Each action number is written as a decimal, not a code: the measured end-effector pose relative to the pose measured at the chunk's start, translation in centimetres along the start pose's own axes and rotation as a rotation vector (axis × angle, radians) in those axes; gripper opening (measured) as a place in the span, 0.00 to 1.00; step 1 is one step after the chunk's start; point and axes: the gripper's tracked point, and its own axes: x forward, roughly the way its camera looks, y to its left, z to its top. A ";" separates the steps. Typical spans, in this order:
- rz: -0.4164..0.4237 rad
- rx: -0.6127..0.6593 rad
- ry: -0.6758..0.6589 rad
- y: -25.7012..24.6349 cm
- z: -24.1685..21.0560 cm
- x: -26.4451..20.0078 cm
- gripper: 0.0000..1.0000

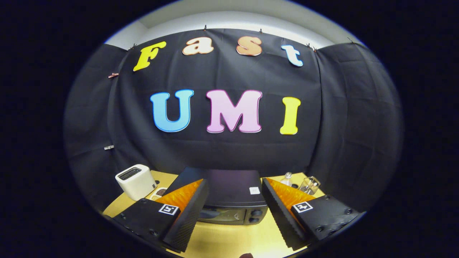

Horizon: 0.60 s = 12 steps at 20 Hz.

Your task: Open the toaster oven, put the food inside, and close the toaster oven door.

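Hovering with jaws apart, gripper (235,206) faces closed toaster oven (229,200).

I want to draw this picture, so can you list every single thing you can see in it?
toaster oven: one, black, on the table just ahead of the tongs, door closed
toaster: one, white, left of the toaster oven
small dish: one, pale with something dark in it, between the toaster and the toaster oven
clear bottle: one, see-through, right of the toaster oven
glass cup: one, see-through, beside the bottle
table: one, yellow wood, under everything
cloth wall: black, behind the table
tongs: one pair, open, fingers spread either side of the toaster oven, holding nothing
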 end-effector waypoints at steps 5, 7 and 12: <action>0.006 0.001 -0.085 -4.7 4.2 -1.7 0.99; 0.012 -0.009 -0.090 -6.9 4.4 -1.6 0.99; 0.021 0.026 -0.071 -11.9 4.1 -1.8 0.99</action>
